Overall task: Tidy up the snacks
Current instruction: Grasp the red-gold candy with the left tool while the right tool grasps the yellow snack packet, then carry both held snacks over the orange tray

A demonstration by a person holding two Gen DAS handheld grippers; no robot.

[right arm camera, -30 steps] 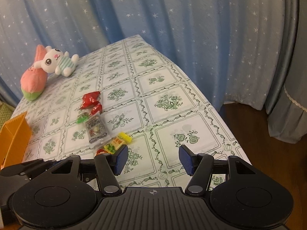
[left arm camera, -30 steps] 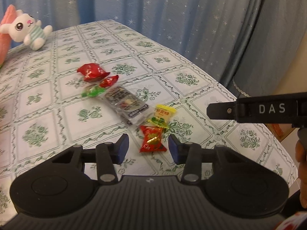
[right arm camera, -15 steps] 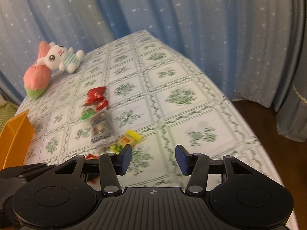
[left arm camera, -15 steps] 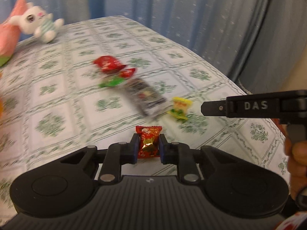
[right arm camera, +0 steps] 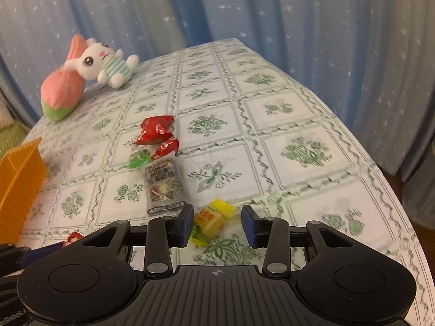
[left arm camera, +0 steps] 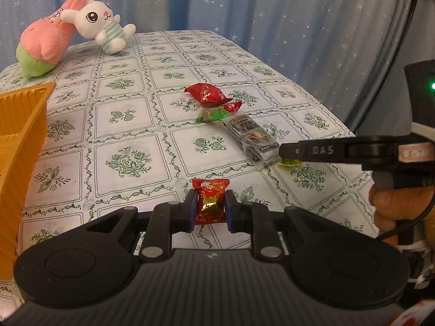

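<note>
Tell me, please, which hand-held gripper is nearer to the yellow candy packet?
Right. The right hand-held gripper has the yellow candy packet between its closing jaws, not yet pressed. The left hand-held gripper is off to the side, shut on a red snack packet.

The tablecloth [left arm camera: 130, 141] looks smooth and faintly shiny, like wipe-clean plastic. The red sweet wrappers [left arm camera: 205, 93] are crinkled glossy foil; the long packet [right arm camera: 164, 187] is clear shiny film. The basket [left arm camera: 19, 141] is ribbed matt orange plastic. The rabbit [left arm camera: 102, 24] is soft plush, the curtain [right arm camera: 272, 13] thin matt cloth.
</note>
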